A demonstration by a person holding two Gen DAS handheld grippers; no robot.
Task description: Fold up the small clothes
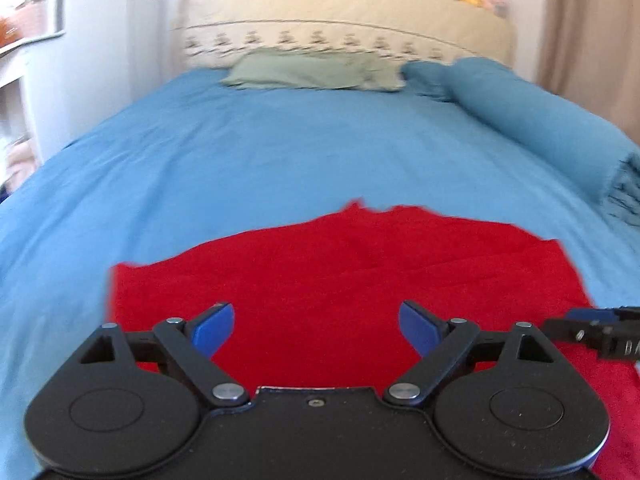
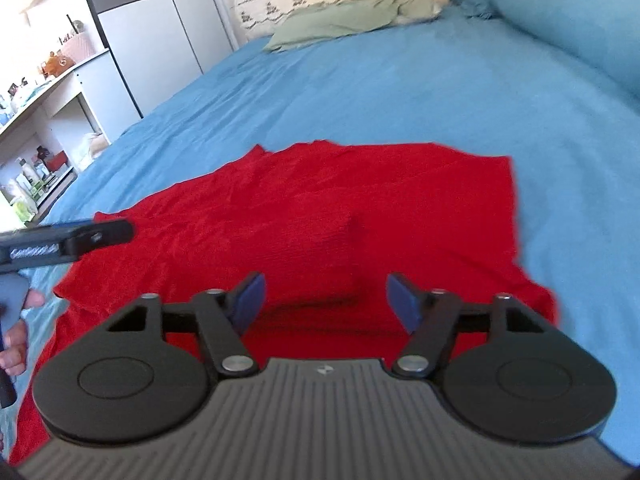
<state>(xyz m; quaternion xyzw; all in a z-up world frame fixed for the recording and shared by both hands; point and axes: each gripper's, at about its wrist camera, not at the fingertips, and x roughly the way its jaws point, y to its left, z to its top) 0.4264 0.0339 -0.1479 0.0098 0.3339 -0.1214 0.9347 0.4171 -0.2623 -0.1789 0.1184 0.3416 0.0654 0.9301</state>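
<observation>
A red, crinkled fabric garment (image 2: 320,216) lies spread flat near the foot edge of the blue-sheeted bed (image 2: 400,80). The left gripper (image 1: 316,332) hovers over it, blue-padded jaws wide apart, holding nothing. The right gripper (image 2: 324,300) is likewise wide open and empty above the cloth.

The red garment (image 2: 320,208) is showing soft, matt, finely crinkled cloth; the blue bedsheet (image 2: 400,92) is looking smooth, matt fabric.
</observation>
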